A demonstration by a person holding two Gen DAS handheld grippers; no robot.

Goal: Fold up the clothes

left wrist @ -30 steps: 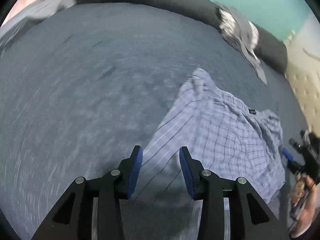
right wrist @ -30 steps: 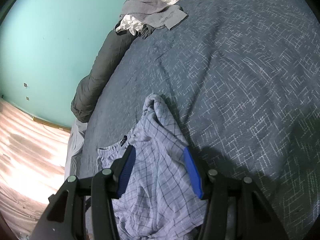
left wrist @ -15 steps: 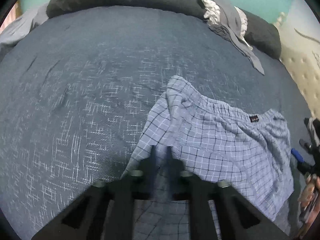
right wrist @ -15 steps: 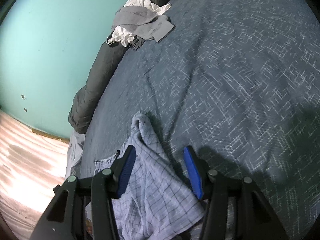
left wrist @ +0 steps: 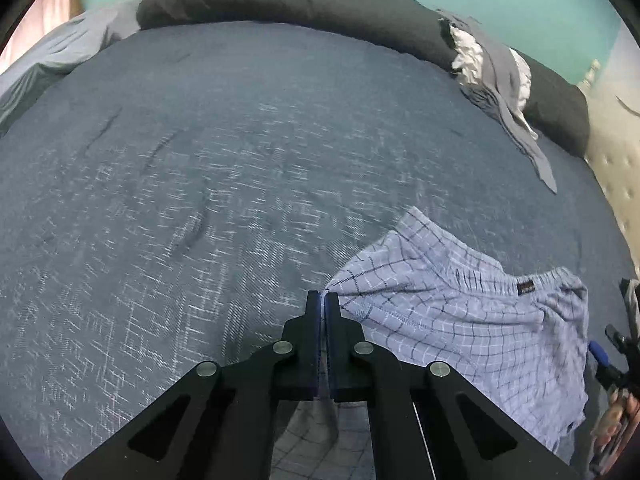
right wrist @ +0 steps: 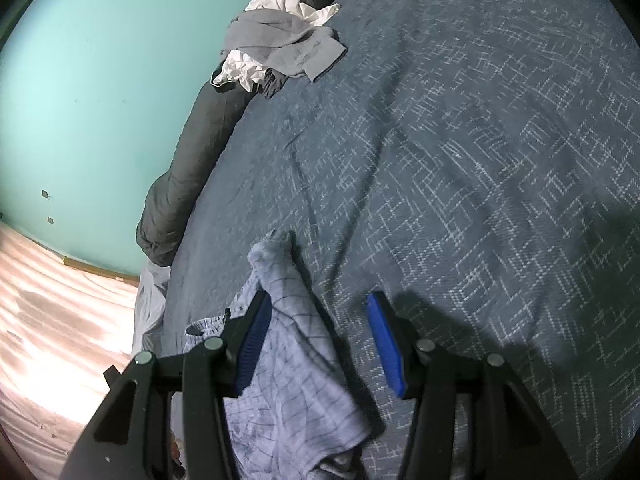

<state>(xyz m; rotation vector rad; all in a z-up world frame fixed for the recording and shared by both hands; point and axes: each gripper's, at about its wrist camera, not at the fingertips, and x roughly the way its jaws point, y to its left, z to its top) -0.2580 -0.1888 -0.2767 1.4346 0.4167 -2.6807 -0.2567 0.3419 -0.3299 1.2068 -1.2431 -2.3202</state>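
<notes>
On bed [left wrist: 200,184], blue-grey patterned cover; teal wall [right wrist: 100,60]; left gripper [left wrist: 322,304] pinching checked shorts [left wrist: 460,320]; right gripper [right wrist: 316,344] spread.

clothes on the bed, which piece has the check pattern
The light blue checked shorts, pinched at a corner by the left gripper. The grey and white clothes heaped by the dark rolled duvet are plain.
</notes>
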